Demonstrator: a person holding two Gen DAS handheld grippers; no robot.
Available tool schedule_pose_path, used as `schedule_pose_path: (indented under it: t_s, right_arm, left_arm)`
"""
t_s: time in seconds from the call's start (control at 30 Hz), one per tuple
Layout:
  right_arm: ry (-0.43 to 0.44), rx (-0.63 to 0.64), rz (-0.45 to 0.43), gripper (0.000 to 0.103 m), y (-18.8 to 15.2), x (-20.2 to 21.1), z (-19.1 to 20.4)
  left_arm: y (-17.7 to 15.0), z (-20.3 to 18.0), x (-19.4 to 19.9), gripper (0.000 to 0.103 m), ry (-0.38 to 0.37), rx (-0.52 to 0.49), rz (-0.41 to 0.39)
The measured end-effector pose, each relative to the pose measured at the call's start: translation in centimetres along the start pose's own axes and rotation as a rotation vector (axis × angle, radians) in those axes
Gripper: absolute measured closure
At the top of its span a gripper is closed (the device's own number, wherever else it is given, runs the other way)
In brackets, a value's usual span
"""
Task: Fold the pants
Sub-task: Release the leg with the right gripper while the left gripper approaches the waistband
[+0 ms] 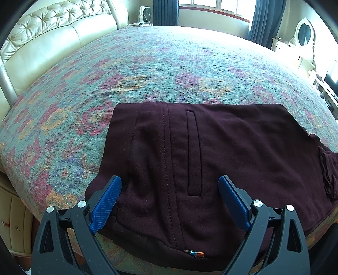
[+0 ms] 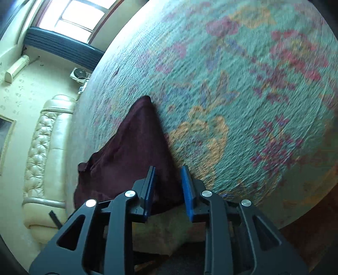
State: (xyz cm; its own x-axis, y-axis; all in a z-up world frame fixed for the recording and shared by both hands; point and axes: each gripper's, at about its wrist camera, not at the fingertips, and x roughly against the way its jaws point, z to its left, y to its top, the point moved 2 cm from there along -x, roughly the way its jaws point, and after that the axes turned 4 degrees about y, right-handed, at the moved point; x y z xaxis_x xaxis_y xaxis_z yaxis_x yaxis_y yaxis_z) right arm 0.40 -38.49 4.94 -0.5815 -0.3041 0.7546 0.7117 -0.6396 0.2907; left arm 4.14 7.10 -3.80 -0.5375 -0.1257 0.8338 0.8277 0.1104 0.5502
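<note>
The left gripper (image 1: pixel 170 191) stands wide open, its two blue pads spread apart above the maroon pants (image 1: pixel 211 148), neither pad pressing on the cloth. Directly under and between its fingers lies the waist part of the pants, with a stitched seam and a long welt pocket running away from the gripper. The pants lie folded flat near the front edge of the bed (image 1: pixel 147 63), reaching from just left of the gripper to well off to its right, where a bunched end trails toward the bed's edge.

The right gripper (image 2: pixel 168 179) has a narrow gap between its pads, and maroon cloth of the pants (image 2: pixel 135 152) shows in that gap and spreads to the gripper's left; whether the pads press on it cannot be told. From there the cloth rises to a point ahead of the gripper. Right of it lies the floral bedspread (image 2: pixel 243 95).

Beyond the bed stand a cream tufted headboard (image 1: pixel 52 31) and a curtained window (image 1: pixel 211 6).
</note>
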Motion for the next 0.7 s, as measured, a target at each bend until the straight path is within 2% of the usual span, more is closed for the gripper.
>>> schedule_pose_path:
  t_s: [0.07,0.17,0.2,0.33,0.43,0.6,0.7]
  right_arm:
    - [-0.031,0.032,-0.052,0.074,-0.3,0.6,2.2]
    - [-0.043,0.091,-0.076,0.06,-1.7,0.3,5.2]
    - [-0.051,0.111,-0.077,0.056,-2.1,-0.1,6.0]
    - [-0.036,0.174,-0.029,0.054,-4.1,-2.0,8.7]
    - [-0.019,0.196,0.008,0.053,-5.1,-2.9,9.4]
    - [-0.01,0.217,0.021,0.051,-6.0,-3.1,10.3]
    - [-0.012,0.223,0.031,0.05,-6.4,-3.6,10.7]
  left_arm:
    - [0.2,0.1,0.0,0.011,-0.013,0.004,0.005]
    - [0.6,0.7,0.3,0.011,-0.064,0.019,0.03]
    - [0.8,1.1,0.5,0.011,-0.102,0.034,0.04]
    - [1.7,3.5,1.9,0.011,-0.308,0.129,0.061]
    - [2.1,6.9,2.6,0.011,-0.484,0.231,0.077]
    - [2.2,12.8,1.4,0.011,-0.631,0.386,0.103]
    - [2.3,14.3,-0.9,0.011,-0.713,0.431,0.172]
